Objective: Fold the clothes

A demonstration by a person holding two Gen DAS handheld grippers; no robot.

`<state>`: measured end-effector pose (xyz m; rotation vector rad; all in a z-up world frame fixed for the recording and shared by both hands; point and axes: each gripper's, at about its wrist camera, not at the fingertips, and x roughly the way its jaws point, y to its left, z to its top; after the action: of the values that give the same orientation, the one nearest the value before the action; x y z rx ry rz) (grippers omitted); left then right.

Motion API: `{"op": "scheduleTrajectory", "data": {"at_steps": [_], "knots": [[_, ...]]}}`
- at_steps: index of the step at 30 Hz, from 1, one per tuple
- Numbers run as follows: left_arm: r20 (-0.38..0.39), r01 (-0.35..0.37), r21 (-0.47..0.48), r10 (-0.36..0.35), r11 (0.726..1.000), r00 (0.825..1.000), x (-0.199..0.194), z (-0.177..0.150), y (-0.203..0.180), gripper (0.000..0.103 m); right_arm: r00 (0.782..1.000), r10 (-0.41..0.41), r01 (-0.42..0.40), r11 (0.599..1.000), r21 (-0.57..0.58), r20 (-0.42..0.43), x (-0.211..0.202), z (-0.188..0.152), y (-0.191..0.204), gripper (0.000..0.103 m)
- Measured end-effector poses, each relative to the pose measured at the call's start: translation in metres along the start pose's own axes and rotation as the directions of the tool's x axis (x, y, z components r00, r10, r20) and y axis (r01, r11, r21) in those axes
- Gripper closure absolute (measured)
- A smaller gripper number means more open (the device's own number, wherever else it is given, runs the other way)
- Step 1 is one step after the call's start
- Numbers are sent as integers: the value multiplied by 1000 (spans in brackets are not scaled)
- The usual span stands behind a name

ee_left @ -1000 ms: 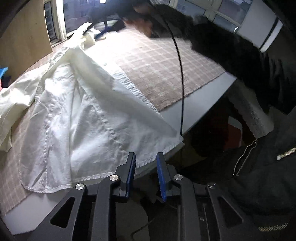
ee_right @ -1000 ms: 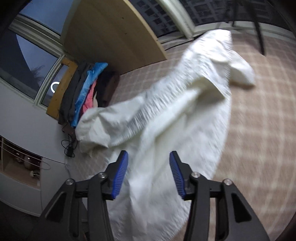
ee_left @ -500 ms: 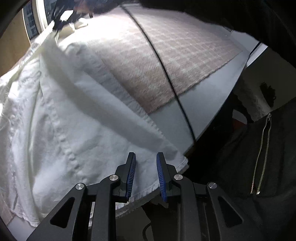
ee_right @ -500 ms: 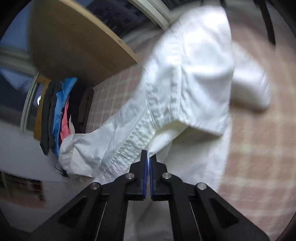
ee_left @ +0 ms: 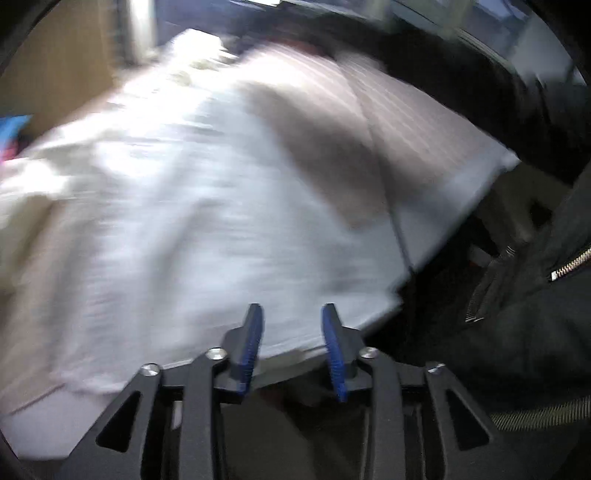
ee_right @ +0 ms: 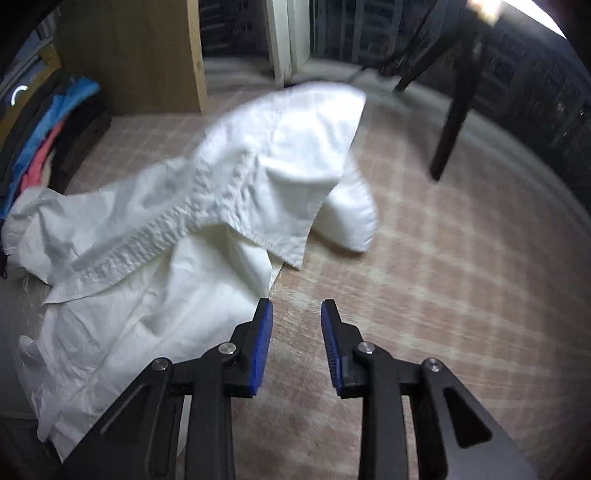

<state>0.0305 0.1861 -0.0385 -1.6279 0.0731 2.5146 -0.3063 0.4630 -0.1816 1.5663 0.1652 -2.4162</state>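
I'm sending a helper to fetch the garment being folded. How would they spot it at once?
Look at the checked beige tablecloth by the dark window. The white shirt lies crumpled on its left part, one flap folded over. Unlike the dark, blue and pink clothes piled at the far left, it is plain white and spread out.

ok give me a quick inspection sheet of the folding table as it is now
surface: beige checked cloth covering the table, pale bare edge on the near side.
job's things: crumpled white cotton shirt, one flap folded over, lying flat.
clutter: stack of dark, blue and pink clothes at the far left.
grippers: left gripper opening over the shirt's hem, view blurred; right gripper opening over bare cloth, nothing between its jaws.
cables: thin dark cable crossing the table.
surroundings: wooden panel, window, dark chair leg, person's black zipped jacket.
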Motion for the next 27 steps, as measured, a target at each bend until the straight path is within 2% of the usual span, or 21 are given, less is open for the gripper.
{"op": "scheduleTrajectory", "data": {"at_steps": [1,2,4,5,7,10,12,13,15,17,18,21,22,23,24,25,26,27], "knots": [[3,-90,-4,90,996,996,-7,-4,21,55,999,31,-31,999,-13,23,-11,-1,5,66],[1,-183,-3,183,983,983,-11,-7,42,55,997,62,-61,998,-26,46,-22,-2,11,55],[-26,-318,13,318,948,948,-7,-11,83,55,991,119,-116,992,-52,65,-32,-2,25,54],[-48,-351,12,351,936,935,-2,-13,102,55,985,164,-162,986,-47,57,-31,0,36,54],[-97,-357,15,356,934,929,12,-16,131,55,968,248,-247,969,-28,41,-25,8,60,54],[-145,-348,49,352,936,925,33,-19,152,55,961,276,-276,961,-10,5,-11,18,87,54],[-155,-365,79,373,928,915,43,-22,157,55,940,338,-332,939,89,-55,11,25,96,54],[-157,-361,83,370,929,916,48,-22,157,55,926,370,-357,924,140,-82,22,29,101,54],[-157,-337,90,347,937,925,54,-22,157,55,911,393,-360,904,230,-122,42,33,110,54],[-154,-327,113,342,938,927,58,-22,154,55,927,337,-287,919,270,-163,63,38,118,54],[-155,-331,123,348,935,925,61,-22,151,54,937,311,-251,916,314,-158,68,37,118,54],[-134,-321,133,338,938,932,64,-22,150,55,941,308,-241,898,370,-136,81,40,116,54],[-127,-309,126,325,943,937,63,-22,151,63,944,310,-248,895,370,-117,79,39,116,55],[-119,-295,114,308,949,944,62,-22,153,73,945,311,-255,893,371,-99,77,39,116,60],[-115,-283,105,295,953,949,62,-23,154,92,949,304,-255,897,361,-87,73,38,116,77],[-117,-273,95,283,957,952,61,-24,155,100,952,299,-258,903,343,-72,68,37,117,85],[-115,-272,85,281,959,953,60,-25,155,100,954,294,-259,909,328,-61,61,37,117,92],[-111,-275,74,282,959,953,57,-26,155,101,956,289,-260,914,313,-49,54,36,117,93]]}}
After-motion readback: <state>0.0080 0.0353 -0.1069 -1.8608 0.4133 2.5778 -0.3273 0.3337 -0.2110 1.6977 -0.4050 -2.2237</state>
